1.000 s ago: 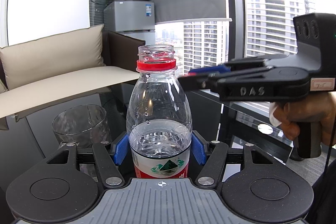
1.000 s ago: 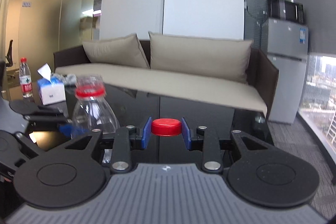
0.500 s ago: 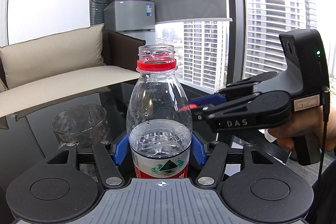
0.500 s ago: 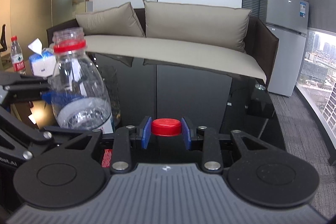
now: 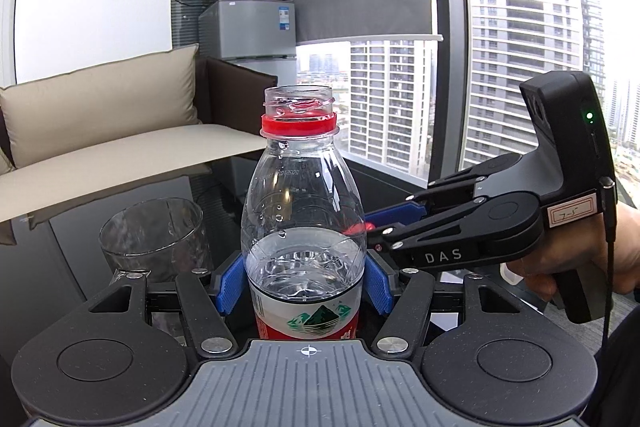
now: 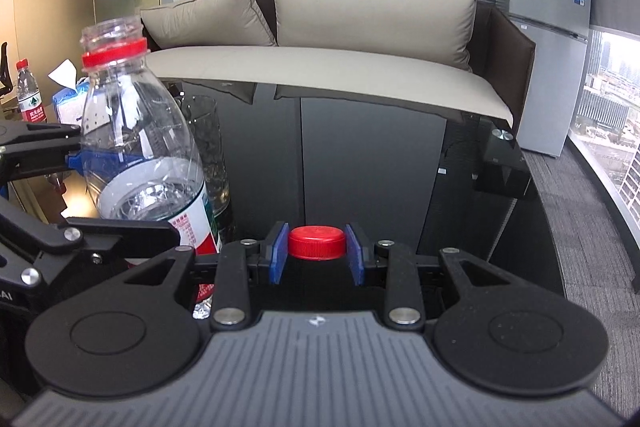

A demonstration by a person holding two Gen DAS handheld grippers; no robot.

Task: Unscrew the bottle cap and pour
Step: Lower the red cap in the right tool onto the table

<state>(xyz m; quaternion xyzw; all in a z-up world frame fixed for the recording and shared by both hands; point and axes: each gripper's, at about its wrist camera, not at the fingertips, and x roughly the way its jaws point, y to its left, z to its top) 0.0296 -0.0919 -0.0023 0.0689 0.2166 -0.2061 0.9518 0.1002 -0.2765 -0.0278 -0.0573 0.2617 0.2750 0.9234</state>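
The clear, ribbed plastic bottle (image 5: pixel 304 227) stands upright and uncapped, a red ring around its threaded neck, roughly half full of water. The left gripper (image 5: pixel 305 287) pinches it at the label between ridged blue pads. The round, knurled red cap (image 6: pixel 317 242) sits clamped between the right gripper's (image 6: pixel 317 253) narrowed fingers, beside the bottle. A cylindrical glass tumbler (image 5: pixel 154 235) stands just beyond on the glossy black table (image 6: pixel 372 163).
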